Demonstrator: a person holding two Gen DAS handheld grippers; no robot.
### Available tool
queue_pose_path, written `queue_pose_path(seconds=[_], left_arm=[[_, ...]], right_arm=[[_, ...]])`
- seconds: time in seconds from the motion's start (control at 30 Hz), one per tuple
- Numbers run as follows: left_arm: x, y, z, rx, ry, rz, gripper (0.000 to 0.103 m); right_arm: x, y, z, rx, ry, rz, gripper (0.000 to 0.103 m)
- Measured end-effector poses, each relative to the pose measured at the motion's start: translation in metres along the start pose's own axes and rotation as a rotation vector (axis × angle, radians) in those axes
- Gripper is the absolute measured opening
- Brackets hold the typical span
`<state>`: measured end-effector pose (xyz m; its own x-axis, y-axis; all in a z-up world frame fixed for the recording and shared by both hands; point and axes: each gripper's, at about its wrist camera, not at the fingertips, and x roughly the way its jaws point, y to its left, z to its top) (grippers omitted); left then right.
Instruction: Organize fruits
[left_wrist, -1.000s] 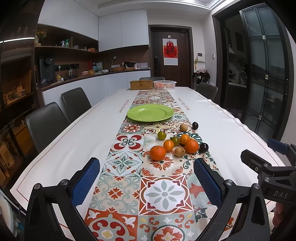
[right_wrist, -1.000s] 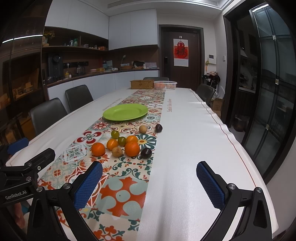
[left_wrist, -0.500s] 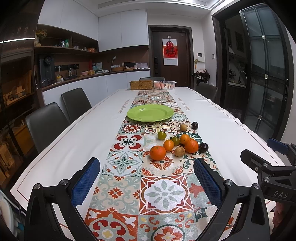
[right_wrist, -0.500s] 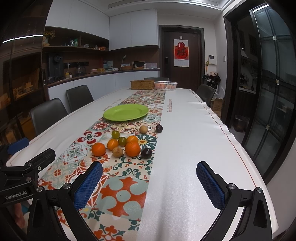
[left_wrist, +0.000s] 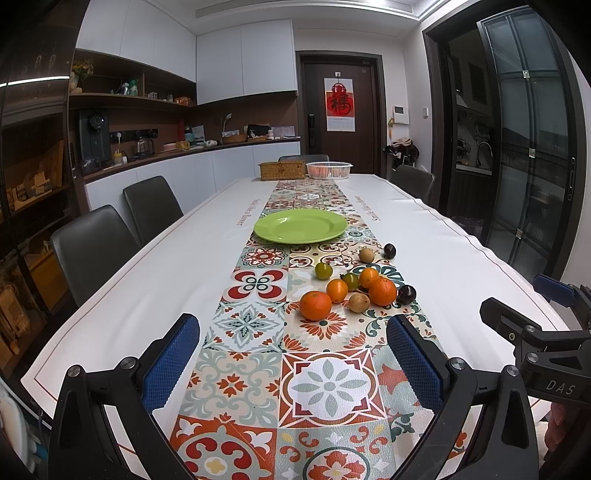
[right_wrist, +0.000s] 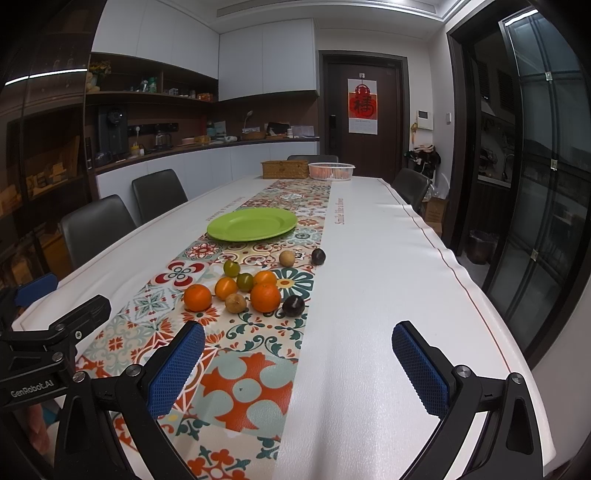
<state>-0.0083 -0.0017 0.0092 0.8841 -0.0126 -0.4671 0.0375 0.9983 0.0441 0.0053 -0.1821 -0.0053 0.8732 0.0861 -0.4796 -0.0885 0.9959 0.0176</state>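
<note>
- Nothing has changed vs a sec ago: fruits, green plate (left_wrist: 300, 226) and both sets of fingers sit just as they did. So the task hasn't begun; we judge no fruit has been sorted yet.
- Left gripper (left_wrist: 293, 363): fingers spread wide, holding nothing, above the near end of the bench (left_wrist: 159, 273).
- Right gripper (right_wrist: 298, 369): fingers likewise spread and empty, over the runner's right edge.
- Fruit cluster lies ahead of the left fingers, a bit twd the right one; in the right view it's ahead, twd the left finger. Plate is farther on, beyond the fruits, nothing on it.
- Nearest to our left fingers: big orange (left_wrist: 315, 305), round, dimpled skin. Beside it a tan fruit (left_wrist: 358, 302), dull and smooth, and a dark plum (left_wrist: 406, 294), glossy.
- Two green-ish round fruits (left_wrist: 323, 271) and smaller oranges sit behind; one more tan and one more dark fruit lie apart, nearer the plate.
- Runner (left_wrist: 255, 332): patterned tile print, looks like wipeable vinyl w/ slight grain. Finger pads (left_wrist: 171, 363): blue, cross-hatched, prob rubbery.
- Plate looks smooth plastic or glazed, shallow rim; round fruit could roll on it.
</note>
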Motion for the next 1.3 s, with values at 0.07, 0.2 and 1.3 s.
queue_pose_path(seconds=[0.07,0.2,1.3], left_arm=[[-0.001,0.000,0.000,-0.001,0.000,-0.001,0.103],[-0.002,0.000,0.000,-0.002,-0.005,-0.004,0.103],[0.008,0.000,-0.005,0.005,0.025,0.014,0.103]], right_arm=[[0.000,0.000,0.000,0.000,0.000,0.000,0.102],[0.000,0.000,0.000,0.000,0.000,0.001,0.102],[0.006,0.002,-0.003,-0.005,0.035,0.012,0.102]])
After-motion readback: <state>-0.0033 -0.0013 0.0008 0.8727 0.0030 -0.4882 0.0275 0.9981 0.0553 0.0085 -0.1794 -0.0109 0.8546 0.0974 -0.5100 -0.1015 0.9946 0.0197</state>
